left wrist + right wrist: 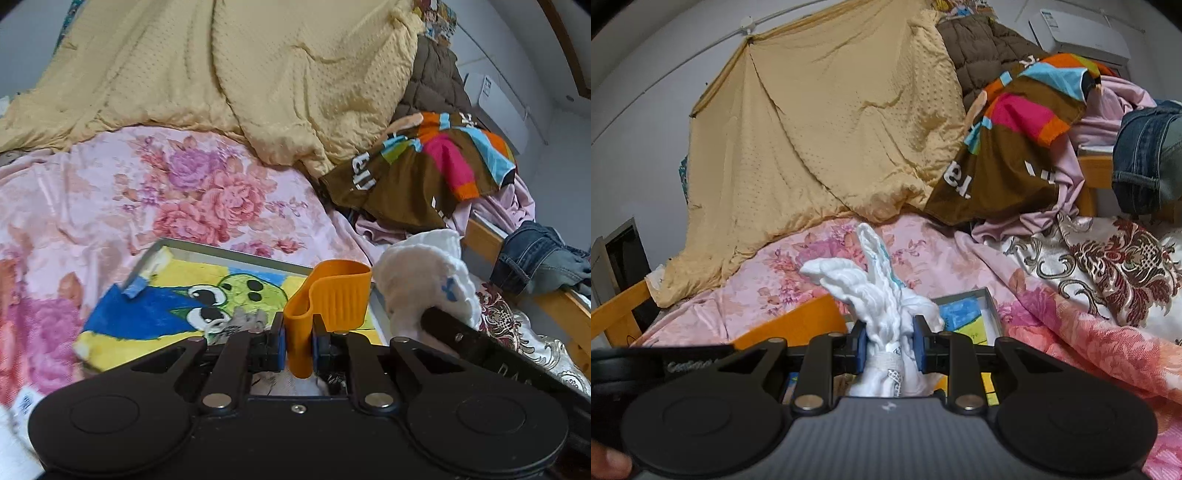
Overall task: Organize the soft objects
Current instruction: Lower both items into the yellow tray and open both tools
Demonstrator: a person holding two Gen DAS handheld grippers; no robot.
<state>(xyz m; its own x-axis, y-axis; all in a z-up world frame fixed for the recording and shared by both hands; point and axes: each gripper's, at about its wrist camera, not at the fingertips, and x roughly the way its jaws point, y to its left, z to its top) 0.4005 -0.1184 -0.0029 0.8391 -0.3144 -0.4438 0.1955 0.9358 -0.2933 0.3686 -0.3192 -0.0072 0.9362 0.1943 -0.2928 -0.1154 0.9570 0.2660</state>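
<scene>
Left wrist view: left gripper [299, 349] clamped narrow on orange rubbery piece [327, 295], held above framed cartoon picture [177, 306] on floral blanket [147, 192]. Right gripper [890, 341] pinches bunched white cloth [875, 288]. Task early: striped garment [1015, 122], jeans [1145, 155], yellow quilt [831, 122] unsorted. Destination unseen; orange piece's identity unclear.

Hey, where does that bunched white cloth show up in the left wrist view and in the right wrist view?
Left wrist: white cloth sits right of centre, at the tip of the other gripper's black arm.
Right wrist: white cloth stands bottom centre, clamped in the right gripper.
Shared landmark: the framed cartoon picture on the pink floral bedspread.
</scene>
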